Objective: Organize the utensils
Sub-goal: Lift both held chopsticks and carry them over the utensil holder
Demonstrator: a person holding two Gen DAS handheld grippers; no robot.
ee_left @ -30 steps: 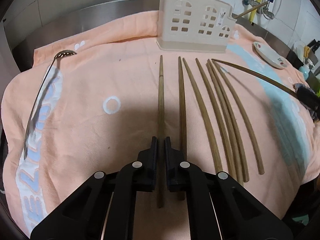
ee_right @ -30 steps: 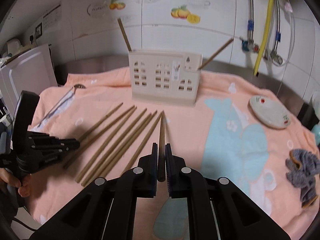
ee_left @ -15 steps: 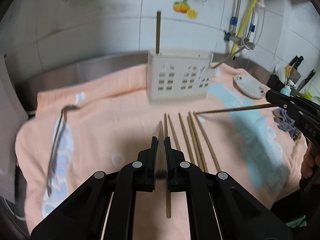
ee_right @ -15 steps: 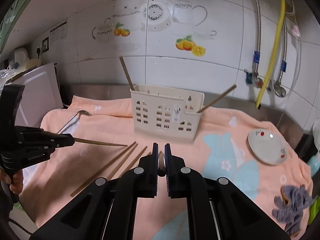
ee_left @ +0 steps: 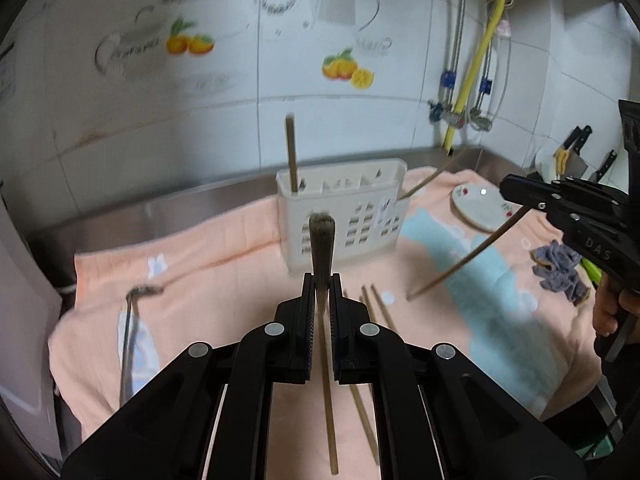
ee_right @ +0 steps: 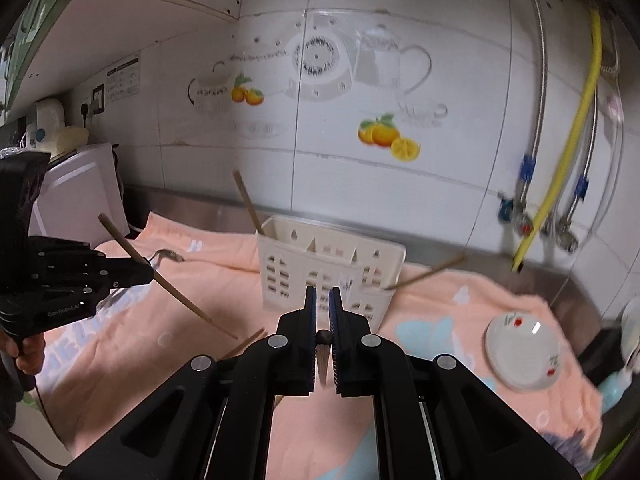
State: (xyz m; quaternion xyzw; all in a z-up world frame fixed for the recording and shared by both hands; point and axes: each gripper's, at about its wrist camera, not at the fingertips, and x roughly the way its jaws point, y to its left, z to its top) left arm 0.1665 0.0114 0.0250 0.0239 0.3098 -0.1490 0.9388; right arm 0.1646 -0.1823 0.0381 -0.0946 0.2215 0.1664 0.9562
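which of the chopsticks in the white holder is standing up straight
The chopstick at the holder's left end stands nearly upright; the other chopstick at its right end leans far outward over the rim.

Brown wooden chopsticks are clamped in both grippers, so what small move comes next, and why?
Probably carry the left gripper forward over the cream plastic utensil holder and tip its chopstick upright: it is lifted but angled, and the compartments look open.

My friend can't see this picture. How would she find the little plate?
Start at the peach towel covering the counter, then look right of the cream utensil holder. The small white saucer lies there flat, and it is the only round dish, with tiny red cherries painted on it.
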